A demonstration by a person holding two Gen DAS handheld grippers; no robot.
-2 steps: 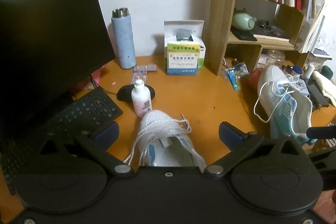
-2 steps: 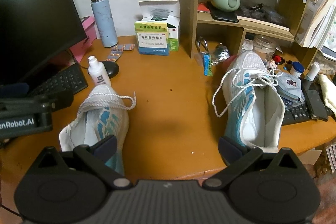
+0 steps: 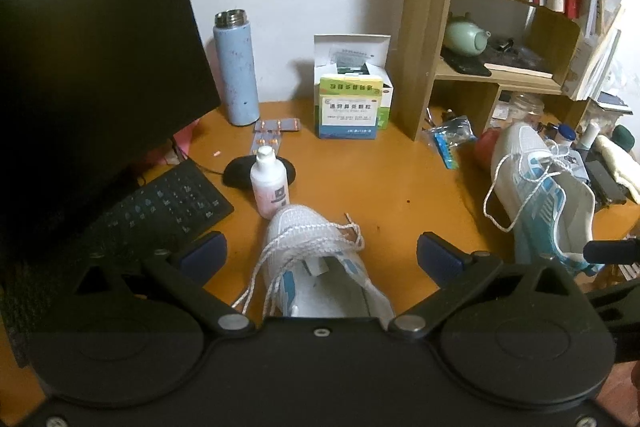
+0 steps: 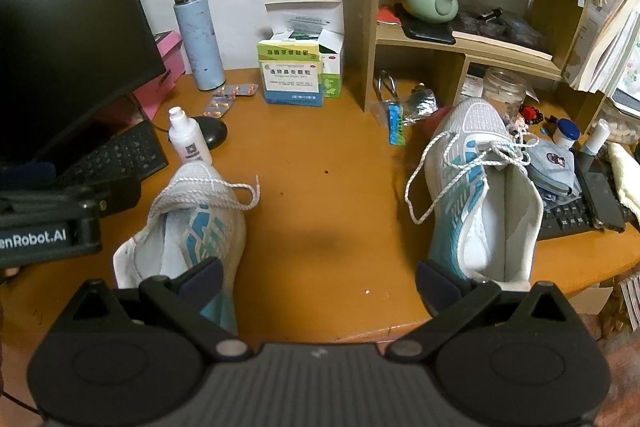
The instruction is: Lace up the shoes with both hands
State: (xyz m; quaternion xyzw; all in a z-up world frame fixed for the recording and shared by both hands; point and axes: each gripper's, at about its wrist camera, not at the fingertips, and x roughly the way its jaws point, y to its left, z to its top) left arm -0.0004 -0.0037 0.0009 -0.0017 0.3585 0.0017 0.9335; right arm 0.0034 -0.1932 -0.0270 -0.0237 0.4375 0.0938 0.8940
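Two white and teal sneakers lie on the orange desk, toes pointing away. The left shoe (image 3: 316, 259) (image 4: 192, 223) has loose white laces (image 3: 308, 239) draped over its tongue. My left gripper (image 3: 320, 251) is open and empty, its jaws straddling this shoe from above. The right shoe (image 4: 476, 195) (image 3: 540, 195) has untied laces (image 4: 452, 167) hanging off its left side. My right gripper (image 4: 318, 277) is open and empty, above bare desk between the two shoes. The left gripper's body shows at the left edge of the right wrist view (image 4: 48, 223).
A monitor (image 3: 88, 75) and keyboard (image 3: 160, 211) stand at the left. A small white bottle (image 3: 270, 187), a mouse (image 3: 240, 173), a blue flask (image 3: 236, 71), pill strips (image 3: 272, 135) and medicine boxes (image 3: 352, 107) are behind. A wooden shelf (image 3: 424, 27) and clutter fill the right.
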